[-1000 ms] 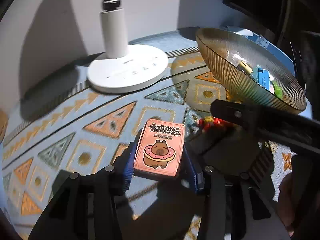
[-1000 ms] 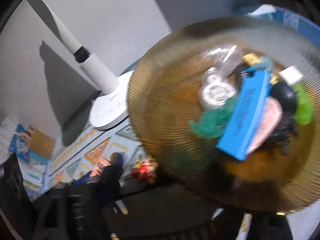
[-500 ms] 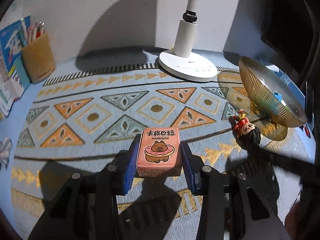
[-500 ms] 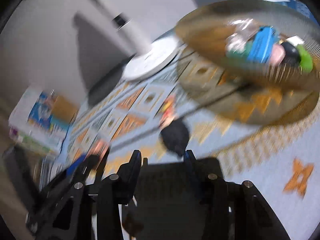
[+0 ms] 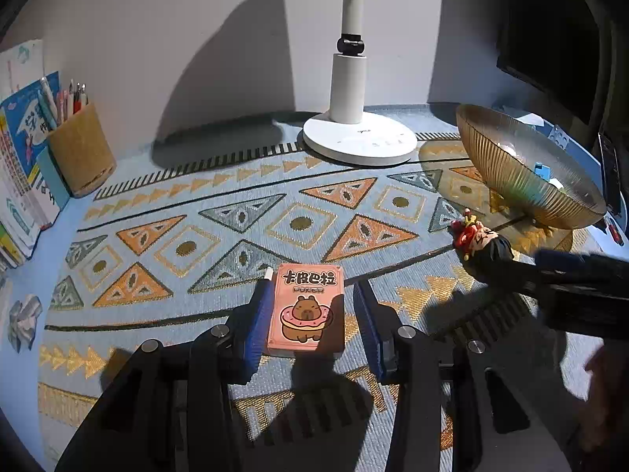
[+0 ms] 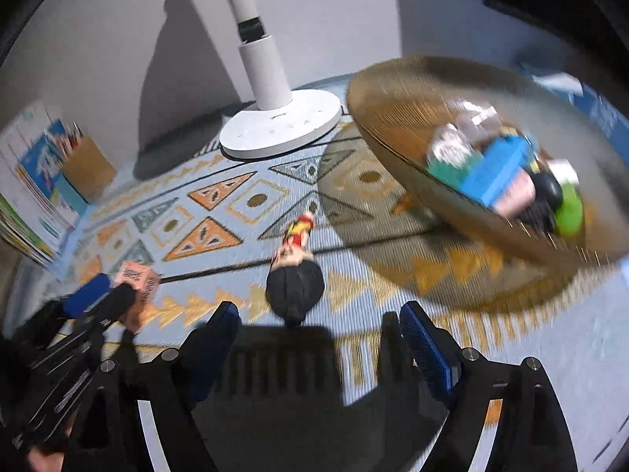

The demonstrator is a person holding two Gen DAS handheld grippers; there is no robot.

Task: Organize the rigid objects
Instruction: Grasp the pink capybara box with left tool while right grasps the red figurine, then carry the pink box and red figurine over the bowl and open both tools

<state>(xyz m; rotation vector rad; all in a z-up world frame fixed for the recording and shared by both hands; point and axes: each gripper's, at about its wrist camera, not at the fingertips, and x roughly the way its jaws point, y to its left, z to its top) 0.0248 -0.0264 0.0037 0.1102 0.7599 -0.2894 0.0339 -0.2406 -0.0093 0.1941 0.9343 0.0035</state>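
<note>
A pink card box with a capybara picture (image 5: 306, 308) lies on the patterned mat between the fingers of my left gripper (image 5: 310, 322). The jaws stand apart, with a gap on the right side of the box. The box also shows in the right wrist view (image 6: 137, 281). A small figurine with black hair and red clothes (image 5: 481, 246) lies on the mat to the right. In the right wrist view the figurine (image 6: 295, 275) lies just beyond my right gripper (image 6: 314, 330), which is open and empty. A gold ribbed bowl (image 6: 393, 118) at the right holds several small objects.
A white lamp base (image 5: 359, 139) with its post stands at the back centre. A tan pen holder (image 5: 80, 153) and books (image 5: 19, 181) stand at the left. A crumpled wrapper (image 5: 23, 320) lies at the left edge. A wall runs behind.
My left gripper drew back from the bowl and lamp, lowered the pink box onto the mat and opened its jaws. My right gripper swung down from above the bowl to the figurine.
</note>
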